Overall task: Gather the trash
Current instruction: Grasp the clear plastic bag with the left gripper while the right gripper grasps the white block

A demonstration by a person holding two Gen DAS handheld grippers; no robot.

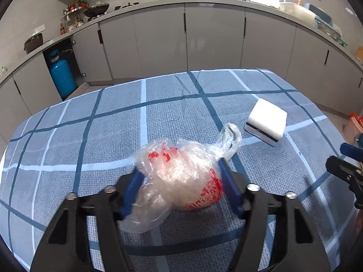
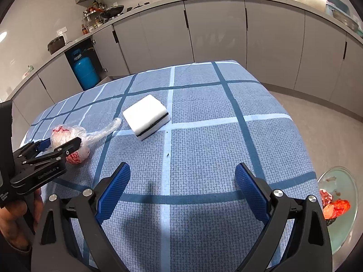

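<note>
**Left jaws closing on the bag**

Kitchen cabinets (image 1: 158,40) curve round behind a table (image 2: 204,136) under a blue checked cloth, the largest thing in both views. Off its edge, right of the right jaws, a bin (image 2: 340,204) lined with clear plastic already holds some red scraps.

Ahead of the right jaws and a little left sits a white sponge (image 2: 146,116) with a dark band through it. It looks like a cleaning tool, not rubbish, so I would leave it.

Between the left jaws lies the bag (image 1: 181,172), a crumpled clear plastic ball with red print, resting on the cloth. Both blue pads of the left gripper (image 1: 181,181) appear to press its sides, so I read it as gripped, though the plastic is soft and the hold may be only on loose film. One twisted tail of the bag sticks out beyond the right pad toward the sponge.

Right gripper (image 2: 182,176) hangs over bare cloth with its jaws spread wide and nothing between them.

To do this step well, squeeze until the wad stops giving, not just the outer skin. Lift straight up first so the tail clears the sponge. A small dark crumb (image 2: 167,154) ahead of the right jaws remains for later.
</note>
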